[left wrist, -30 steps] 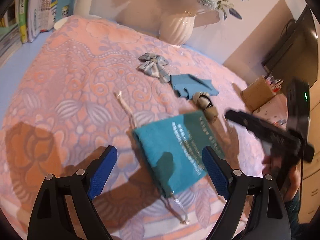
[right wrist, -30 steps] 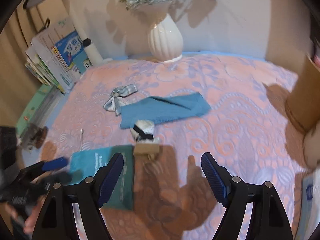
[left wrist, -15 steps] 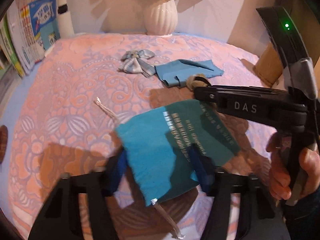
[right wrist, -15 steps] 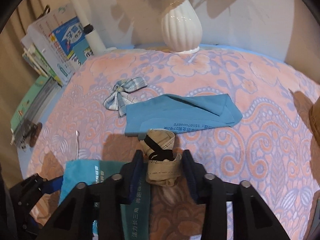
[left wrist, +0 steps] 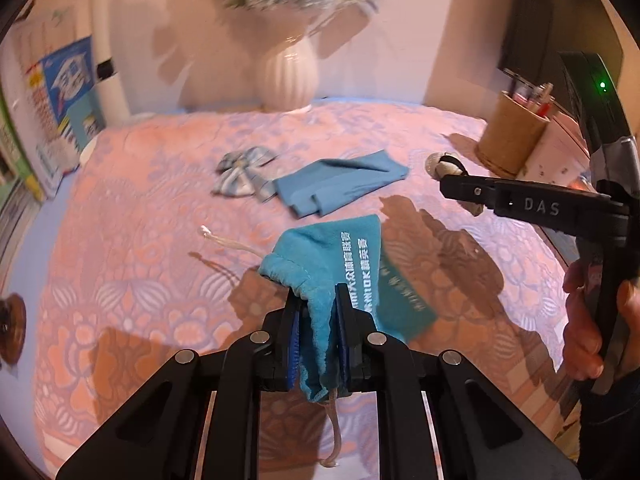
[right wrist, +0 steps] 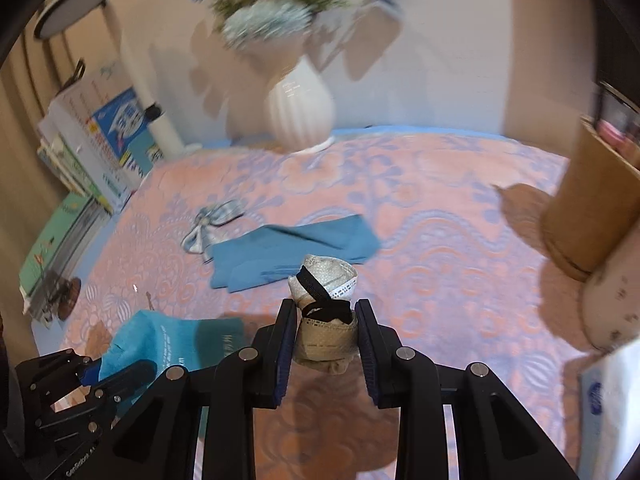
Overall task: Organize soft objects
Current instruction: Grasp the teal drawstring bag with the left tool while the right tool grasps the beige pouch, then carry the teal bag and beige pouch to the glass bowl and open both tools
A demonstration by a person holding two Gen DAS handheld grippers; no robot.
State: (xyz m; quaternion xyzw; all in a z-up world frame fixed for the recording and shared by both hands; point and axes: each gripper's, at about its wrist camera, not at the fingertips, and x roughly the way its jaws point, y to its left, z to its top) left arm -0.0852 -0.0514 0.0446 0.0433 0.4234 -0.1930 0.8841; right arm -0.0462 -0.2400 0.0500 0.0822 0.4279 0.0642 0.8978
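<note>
My left gripper (left wrist: 318,300) pinches the gathered mouth of a teal drawstring pouch (left wrist: 344,256), jaws still closing, pads pressed into the fabric. The pouch hangs off the pink blanket (left wrist: 132,240) with its cord trailing. The right wrist view shows this pouch (right wrist: 160,336) and the left gripper (right wrist: 104,372) at lower left. My right gripper (right wrist: 326,312) is shut on a rolled beige lace bundle (right wrist: 326,336) with a black band. From the left wrist view, that right gripper (left wrist: 448,184) carries the bundle (left wrist: 444,164) above the blanket at right.
A folded blue cloth (right wrist: 288,252) and a striped bow (right wrist: 212,224) lie mid-blanket. A white vase (right wrist: 300,112) of flowers stands at the back. Books (right wrist: 100,148) lean at the left; a brown pen holder (right wrist: 592,208) stands at the right. A hand (left wrist: 580,328) grips the right tool.
Both grippers went from wide open to closed. The left one took the pouch's mouth and raised it. The right one took the lace bundle and carried it rightward, off the blanket.
</note>
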